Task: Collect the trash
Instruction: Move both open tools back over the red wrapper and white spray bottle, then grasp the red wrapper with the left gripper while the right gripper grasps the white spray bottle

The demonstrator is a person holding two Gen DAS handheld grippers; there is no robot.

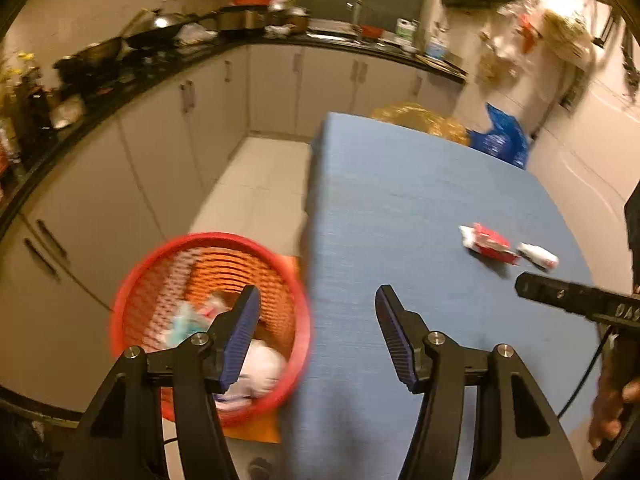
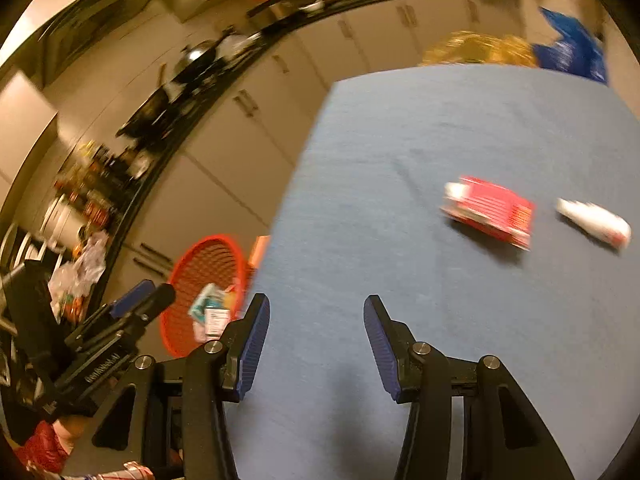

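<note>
Nearest in the left wrist view, the left gripper [image 1: 318,300] stands partly open with nothing between its blue pads, straddling the left edge of the blue desk [image 1: 400,200]: one finger hangs over the red basket [image 1: 132,280], the other over the desk. The right wrist view shows the right gripper [image 2: 316,308] likewise partly open and empty, poised over the near part of the desk [image 2: 440,120]. Only the left view looks down into the basket, which sits on the floor just left of the desk and holds crumpled white and pale blue trash [image 1: 260,364]; from the right view the basket [image 2: 208,248] is seen at an angle, half hidden behind the left gripper [image 2: 144,300], with a few wrappers showing inside. Only the left view catches the hand [image 1: 612,404] holding the right gripper [image 1: 532,286] at the right edge. Farther out, right of centre on the desk, lie two pieces of trash, near each other: a flat red and white packet [image 2: 492,212] and, to its right, a small white tube-like wrapper [image 2: 596,224] with a red end; both are blurred, so any print is unreadable. In the left view they are the packet [image 1: 488,244] and wrapper [image 1: 538,256], beyond the right gripper. Past the desk's far edge sit a yellow bag [image 1: 420,118] and a blue bag [image 1: 500,136], with cluttered kitchen cabinets [image 1: 160,140] along the left and far walls.
</note>
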